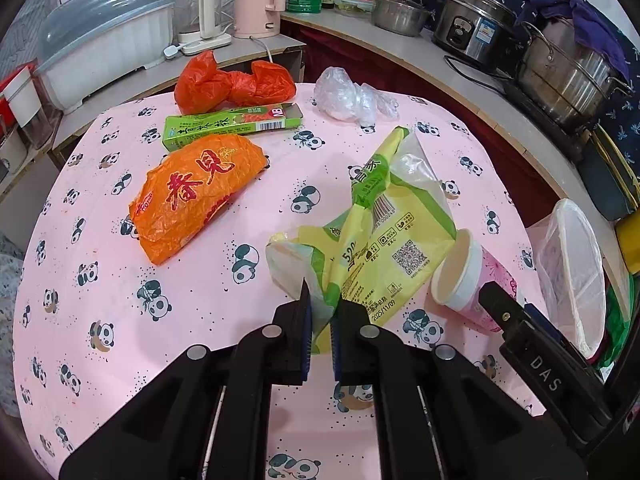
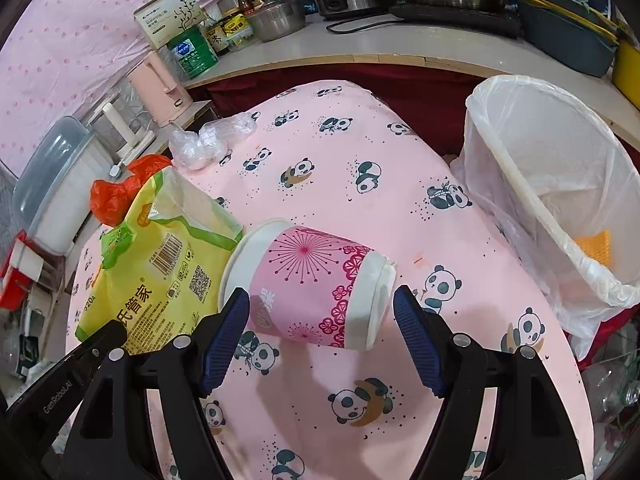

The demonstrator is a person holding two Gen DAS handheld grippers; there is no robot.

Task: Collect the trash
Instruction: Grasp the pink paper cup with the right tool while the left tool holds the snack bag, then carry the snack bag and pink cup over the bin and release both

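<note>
The bag's [image 1: 384, 236] near corner vanishes between the left gripper's [image 1: 322, 320] fingers. The cup [image 1: 472, 280] hides behind the right gripper's arm at its base. In the right wrist view, the bin [image 2: 560, 184] runs off the right edge, and the red bag [image 2: 116, 192] peeks from behind the bag [image 2: 160, 256].

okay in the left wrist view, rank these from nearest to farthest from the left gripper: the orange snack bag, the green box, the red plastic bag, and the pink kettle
From the left gripper, which is shut on the yellow-green bag:
1. Orange snack bag, ahead and to the left on the table.
2. Green box, just behind the snack bag.
3. Red plastic bag, at the table's far edge.
4. Pink kettle, on the counter beyond the table.
</note>
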